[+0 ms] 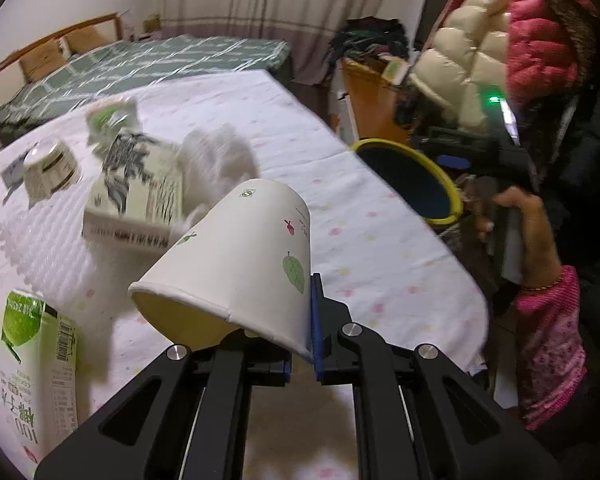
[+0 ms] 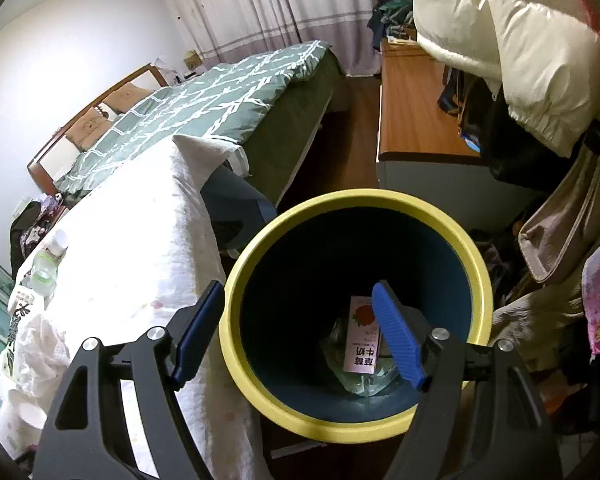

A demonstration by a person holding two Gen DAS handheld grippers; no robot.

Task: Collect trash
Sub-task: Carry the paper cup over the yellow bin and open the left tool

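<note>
My left gripper (image 1: 300, 332) is shut on the rim of a white paper cup (image 1: 236, 268) with leaf prints, held tilted above the table. The yellow-rimmed blue bin (image 1: 416, 182) is to its right, at the table's edge. My right gripper (image 2: 300, 332) is open, its fingers either side of the bin's yellow rim (image 2: 236, 280); one finger is inside the bin. In the bin lie a pink milk carton (image 2: 362, 336) and a crumpled clear bottle (image 2: 364, 376).
On the table's white cloth (image 1: 340, 208) lie a green drink carton (image 1: 40, 364), a printed box (image 1: 140, 192), crumpled white tissue (image 1: 216, 160), a small cup (image 1: 50, 168) and another carton (image 1: 112, 120). A bed (image 2: 204, 96) and a wooden cabinet (image 2: 412, 112) stand behind.
</note>
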